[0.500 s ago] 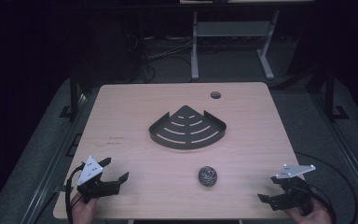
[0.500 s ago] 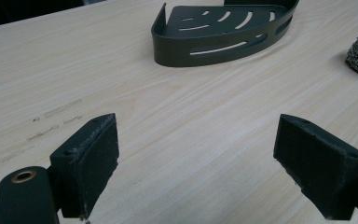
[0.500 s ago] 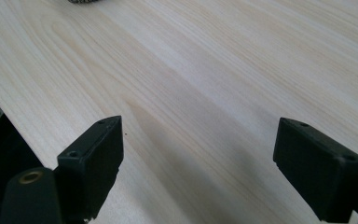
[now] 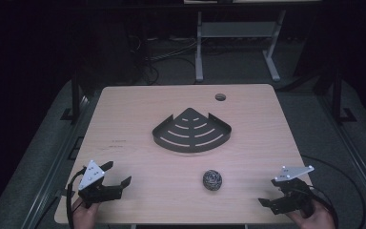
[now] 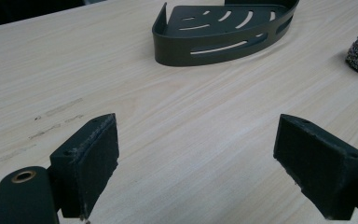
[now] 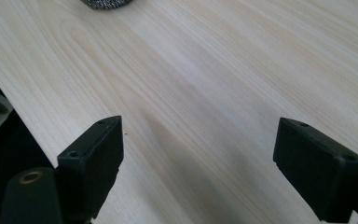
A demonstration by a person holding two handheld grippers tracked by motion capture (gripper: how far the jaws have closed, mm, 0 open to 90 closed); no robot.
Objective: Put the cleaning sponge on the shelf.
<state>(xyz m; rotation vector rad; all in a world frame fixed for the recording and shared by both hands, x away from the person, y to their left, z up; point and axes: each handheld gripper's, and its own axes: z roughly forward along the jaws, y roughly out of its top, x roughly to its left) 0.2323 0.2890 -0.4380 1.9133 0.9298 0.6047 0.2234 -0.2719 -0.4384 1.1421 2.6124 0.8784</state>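
High view puts the grey steel-wool scouring ball point(image 4: 212, 180) on the light wooden table point(image 4: 138, 109), nearer your right tongs point(image 4: 279, 203) than your left tongs point(image 4: 113, 182); both gape wide, empty.

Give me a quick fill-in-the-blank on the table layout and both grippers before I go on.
1. The scourer lies on the table, nearer the ____ gripper.
2. The rack holds ____ inside it.
3. The left gripper has its jaws ____.
4. The scourer lies ____ the rack, on the person's side of it.

Missing words: right; nothing; open; outside
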